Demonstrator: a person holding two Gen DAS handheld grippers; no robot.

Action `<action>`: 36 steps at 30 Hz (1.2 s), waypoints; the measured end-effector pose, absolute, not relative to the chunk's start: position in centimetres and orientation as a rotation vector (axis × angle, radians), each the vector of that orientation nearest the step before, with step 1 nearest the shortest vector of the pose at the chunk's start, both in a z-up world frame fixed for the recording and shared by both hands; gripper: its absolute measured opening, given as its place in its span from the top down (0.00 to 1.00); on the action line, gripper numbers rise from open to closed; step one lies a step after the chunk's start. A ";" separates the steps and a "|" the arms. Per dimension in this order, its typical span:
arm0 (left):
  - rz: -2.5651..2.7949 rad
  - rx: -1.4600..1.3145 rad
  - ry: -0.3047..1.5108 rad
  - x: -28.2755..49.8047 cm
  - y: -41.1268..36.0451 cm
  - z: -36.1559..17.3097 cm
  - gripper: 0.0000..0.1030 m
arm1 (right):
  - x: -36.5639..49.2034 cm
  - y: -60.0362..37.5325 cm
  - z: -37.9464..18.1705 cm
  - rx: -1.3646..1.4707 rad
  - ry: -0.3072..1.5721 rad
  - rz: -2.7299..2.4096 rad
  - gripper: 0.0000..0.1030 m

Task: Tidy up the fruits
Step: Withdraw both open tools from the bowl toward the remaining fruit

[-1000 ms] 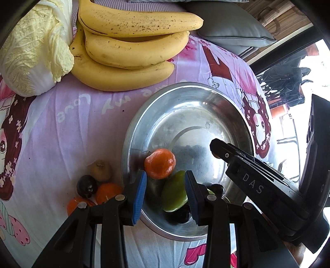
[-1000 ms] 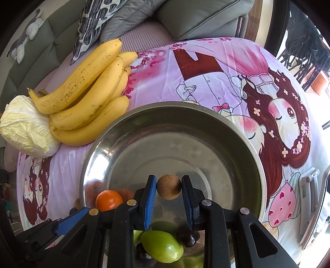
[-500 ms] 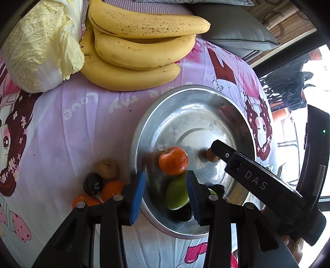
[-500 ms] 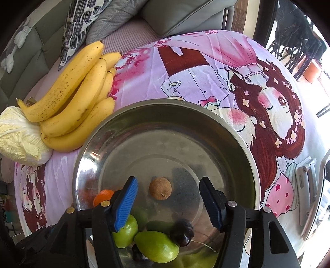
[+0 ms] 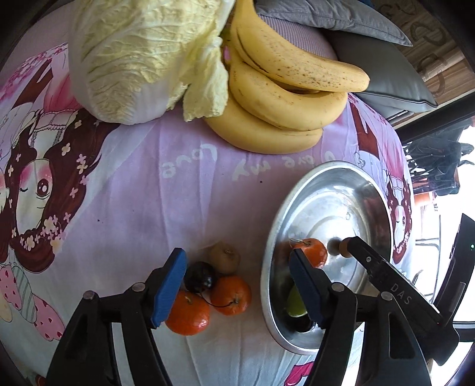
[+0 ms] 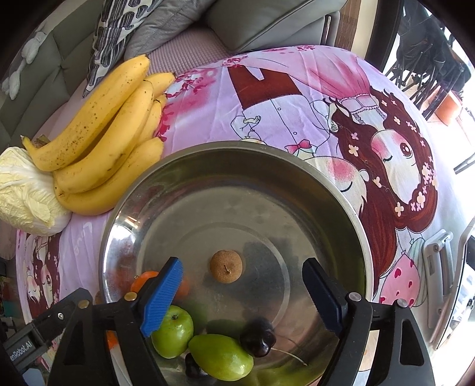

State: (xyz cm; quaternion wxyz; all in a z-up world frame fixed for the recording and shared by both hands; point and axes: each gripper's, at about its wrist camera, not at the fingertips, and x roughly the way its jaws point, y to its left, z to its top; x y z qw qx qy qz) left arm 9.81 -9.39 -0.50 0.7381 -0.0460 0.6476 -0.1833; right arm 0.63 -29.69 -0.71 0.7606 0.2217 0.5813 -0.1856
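A steel bowl (image 6: 341, 196) (image 5: 270, 267) holds a small brown fruit (image 6: 225, 266), an orange (image 5: 311, 251), two green fruits (image 6: 173, 332) (image 6: 221, 360) and dark cherries (image 6: 257, 338). My right gripper (image 6: 242, 289) is open and empty over the bowl, just in front of the brown fruit. My left gripper (image 5: 237, 285) is open and empty above a cluster on the cloth left of the bowl: two oranges (image 5: 187, 313) (image 5: 231, 294), a dark cherry (image 5: 199, 276) and a brown kiwi-like fruit (image 5: 224, 256).
A bunch of bananas (image 5: 282, 98) (image 6: 109, 139) and a napa cabbage (image 5: 139, 56) (image 6: 23, 193) lie on the pink cartoon cloth (image 5: 133, 190) behind the bowl. Grey cushions (image 6: 267, 20) sit beyond the table edge.
My right gripper opened and let the brown fruit drop into the bowl. My left gripper swung left from the bowl to above the fruit cluster on the cloth and opened wider.
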 end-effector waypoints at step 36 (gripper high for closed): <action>-0.255 -0.140 1.405 12.4 -5.9 -3.3 0.09 | 1.6 -28.5 -1.6 0.455 1.262 -0.358 0.00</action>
